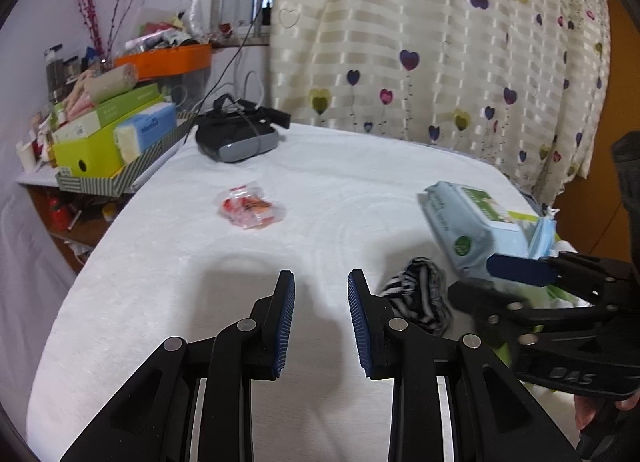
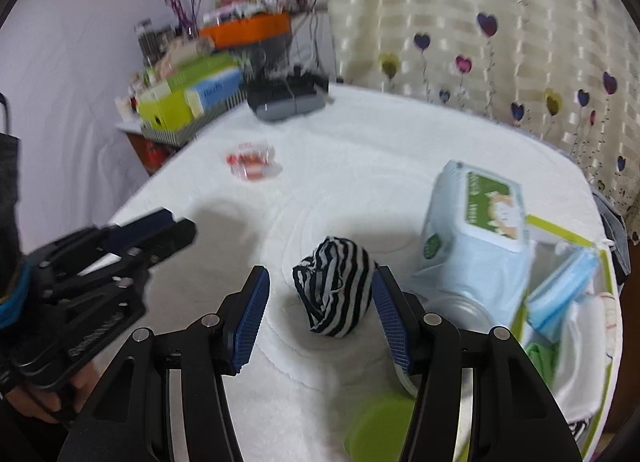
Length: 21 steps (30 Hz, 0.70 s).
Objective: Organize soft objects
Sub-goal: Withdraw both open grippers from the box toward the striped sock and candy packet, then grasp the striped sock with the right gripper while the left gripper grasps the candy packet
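A bunched black-and-white striped cloth [image 2: 334, 288] lies on the white-covered table [image 2: 360, 149]. My right gripper [image 2: 318, 282] is open, its fingers on either side of the cloth, not closed on it. In the left wrist view the cloth [image 1: 420, 296] lies right of my left gripper [image 1: 321, 286], which is open and empty above the table. The right gripper [image 1: 488, 282] shows there at the far right. A pale blue wipes pack [image 2: 476, 217] leans on a green-edged box [image 2: 572, 238] holding blue face masks [image 2: 560, 294].
A clear packet with red contents [image 1: 250, 203] lies mid-table. A black and grey headset [image 1: 236, 135] sits at the far edge. A cluttered shelf with green boxes [image 1: 104, 133] stands left. A green lid [image 2: 380, 428] lies near. A heart-print curtain [image 1: 440, 41] hangs behind.
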Each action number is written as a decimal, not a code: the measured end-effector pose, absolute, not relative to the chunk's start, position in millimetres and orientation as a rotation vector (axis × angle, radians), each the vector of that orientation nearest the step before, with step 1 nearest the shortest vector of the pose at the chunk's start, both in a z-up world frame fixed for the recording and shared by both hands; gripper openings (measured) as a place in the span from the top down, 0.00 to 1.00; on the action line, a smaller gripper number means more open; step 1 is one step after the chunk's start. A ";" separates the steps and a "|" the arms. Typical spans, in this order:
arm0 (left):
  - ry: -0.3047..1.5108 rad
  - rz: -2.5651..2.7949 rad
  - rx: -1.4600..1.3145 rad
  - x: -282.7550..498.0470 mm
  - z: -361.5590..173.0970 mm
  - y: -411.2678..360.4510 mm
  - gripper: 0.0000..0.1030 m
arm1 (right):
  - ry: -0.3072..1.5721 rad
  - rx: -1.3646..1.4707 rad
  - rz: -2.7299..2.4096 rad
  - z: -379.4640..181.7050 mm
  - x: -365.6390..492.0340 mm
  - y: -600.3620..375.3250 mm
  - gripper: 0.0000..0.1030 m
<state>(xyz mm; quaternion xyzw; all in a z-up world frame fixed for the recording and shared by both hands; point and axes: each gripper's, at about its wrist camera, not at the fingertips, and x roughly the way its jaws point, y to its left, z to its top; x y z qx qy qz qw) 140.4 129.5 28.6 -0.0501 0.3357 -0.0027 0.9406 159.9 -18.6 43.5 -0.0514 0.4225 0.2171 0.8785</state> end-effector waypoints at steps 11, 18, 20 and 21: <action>0.708 0.043 -0.105 156.7 17.5 161.2 0.75 | 1.099 -0.261 0.377 -4.6 201.1 18.6 0.47; 0.716 0.045 -0.091 168.9 14.0 168.8 0.74 | 1.080 -0.300 0.372 -6.4 201.2 22.8 0.93; 0.717 0.047 -0.088 175.1 13.5 170.7 0.74 | 1.044 -0.279 0.380 3.6 199.6 20.9 0.93; 0.719 0.046 -0.088 177.4 13.2 171.1 0.74 | 1.024 -0.268 0.386 9.6 198.3 18.8 0.93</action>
